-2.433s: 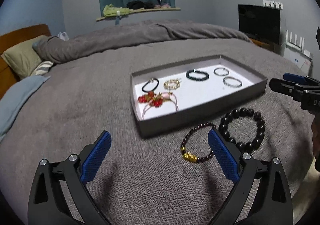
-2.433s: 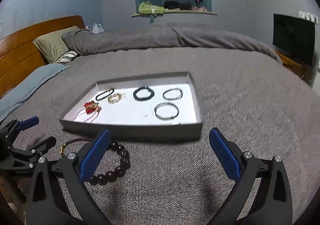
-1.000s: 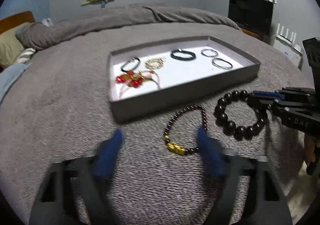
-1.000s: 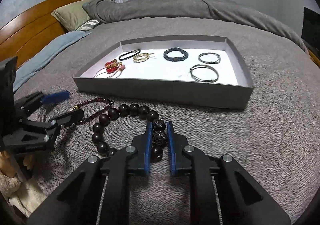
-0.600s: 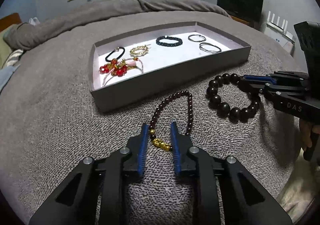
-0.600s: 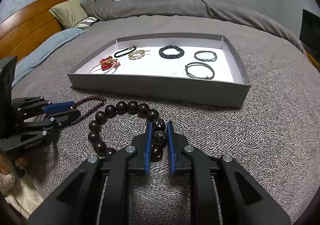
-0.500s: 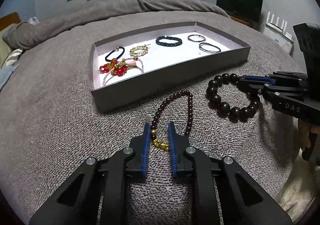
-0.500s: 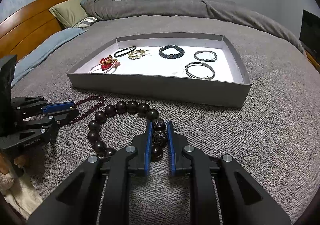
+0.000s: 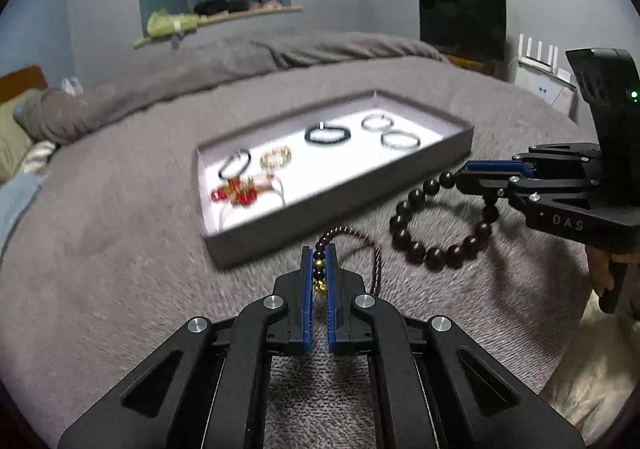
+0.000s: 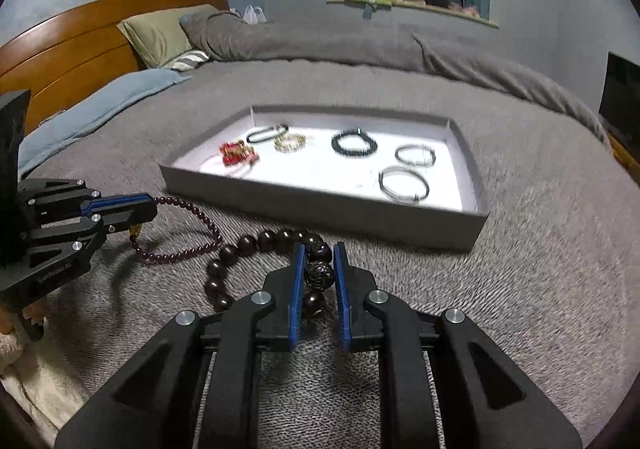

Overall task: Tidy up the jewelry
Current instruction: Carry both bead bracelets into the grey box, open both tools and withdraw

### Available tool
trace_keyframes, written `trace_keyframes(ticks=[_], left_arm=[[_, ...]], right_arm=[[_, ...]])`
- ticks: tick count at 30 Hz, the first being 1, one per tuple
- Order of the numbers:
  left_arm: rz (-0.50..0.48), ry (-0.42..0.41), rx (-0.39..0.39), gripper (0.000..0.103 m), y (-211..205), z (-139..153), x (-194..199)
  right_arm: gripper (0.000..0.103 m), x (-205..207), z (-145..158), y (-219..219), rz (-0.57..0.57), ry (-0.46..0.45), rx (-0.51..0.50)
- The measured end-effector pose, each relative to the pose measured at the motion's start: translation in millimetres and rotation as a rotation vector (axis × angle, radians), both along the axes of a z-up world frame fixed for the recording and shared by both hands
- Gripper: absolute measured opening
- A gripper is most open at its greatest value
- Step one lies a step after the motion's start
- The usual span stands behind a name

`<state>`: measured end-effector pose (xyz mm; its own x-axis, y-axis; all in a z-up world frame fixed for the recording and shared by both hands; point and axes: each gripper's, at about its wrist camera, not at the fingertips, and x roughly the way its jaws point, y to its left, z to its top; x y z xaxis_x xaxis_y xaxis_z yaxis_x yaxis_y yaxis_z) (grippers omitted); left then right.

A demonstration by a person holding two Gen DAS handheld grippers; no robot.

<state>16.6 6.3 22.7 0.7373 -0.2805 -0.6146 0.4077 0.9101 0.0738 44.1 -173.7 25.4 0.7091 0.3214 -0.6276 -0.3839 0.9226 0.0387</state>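
Left gripper [image 9: 319,263] is clamped on the thin dark-red bead bracelet [image 9: 362,239] right at its gold charm, rest of the loop trailing on the grey blanket [image 9: 100,249] just in front of the tray [image 9: 340,205]. Right gripper [image 10: 318,273] is pinched on the big dark bead bracelet [image 10: 256,243], w/ a carved bead between the pads. Tray holds 6 pcs: red charm piece [image 10: 236,153], black cord, gold chain, dark bead band, 2 thin bangles.

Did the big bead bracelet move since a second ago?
Yes. The big bead bracelet, gripped by the right gripper, has been lifted off the blanket, toward the grey tray.
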Motion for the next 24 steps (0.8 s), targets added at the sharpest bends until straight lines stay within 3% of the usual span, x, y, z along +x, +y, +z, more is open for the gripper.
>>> trace_keyframes(ticks=[8, 15, 24], left_arm=[[-0.029, -0.044, -0.046, 0.006, -0.1, 39.5, -1.2], [-0.032, -0.070, -0.096, 0.006, -1.5, 73.2, 28.3], [-0.005, -0.026, -0.114, 0.006, -14.7, 59.7, 72.5]], right_arm=[[0.014, -5.8, 48.5, 3.0, 0.027, -0.114, -0.036], [0.014, 9.9, 93.7, -5.7, 0.000, -0.217, -0.054], [0.014, 62.0, 102.6, 10.3, 0.015, -0.195, -0.031]])
